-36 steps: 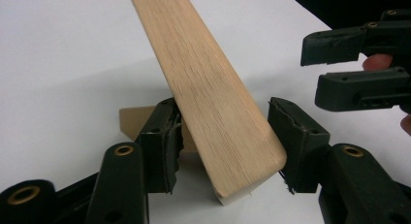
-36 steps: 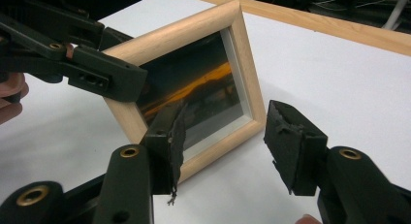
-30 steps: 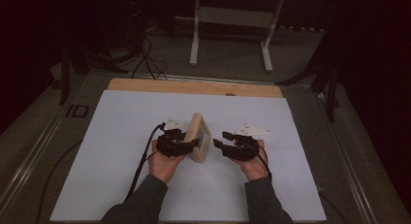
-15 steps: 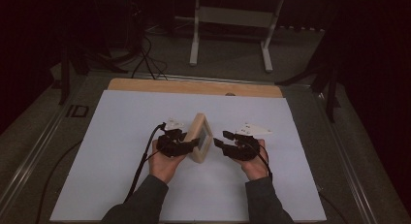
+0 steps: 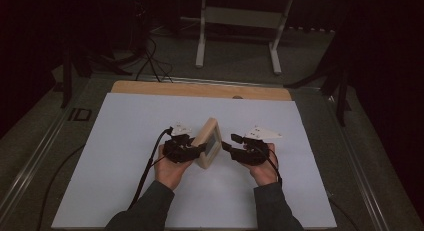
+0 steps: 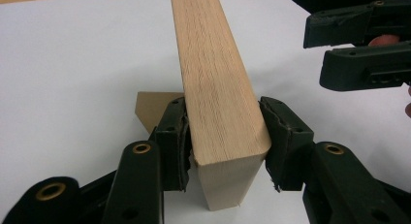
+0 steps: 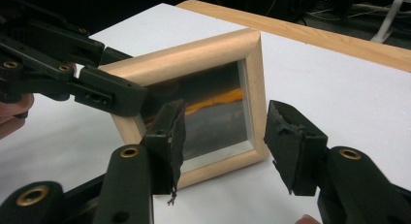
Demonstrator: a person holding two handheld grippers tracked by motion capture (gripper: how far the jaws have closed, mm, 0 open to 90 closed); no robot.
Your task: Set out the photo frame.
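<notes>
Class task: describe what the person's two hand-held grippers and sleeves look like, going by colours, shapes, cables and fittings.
Both the left gripper and right gripper are black, with jointed jaws pinned by brass-coloured rivets and ending in worn black pads. A pale three-cornered plate tops the right one. A black cable trails from the left. The sleeves are dark grey.

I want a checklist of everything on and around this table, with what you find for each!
Surface: white sheet over a wooden table.
Job's things: wooden picture frame stands upright on the sheet, glass toward the right gripper.
Clutter: nothing seen.
Grippers: left gripper has just been closing, its jaws on both sides of the frame's edge; right gripper open, close to the glass, holding nothing.
Cables: black cable trails from the left gripper; more on the floor.
Surroundings: dark room, white stand behind the table.
</notes>
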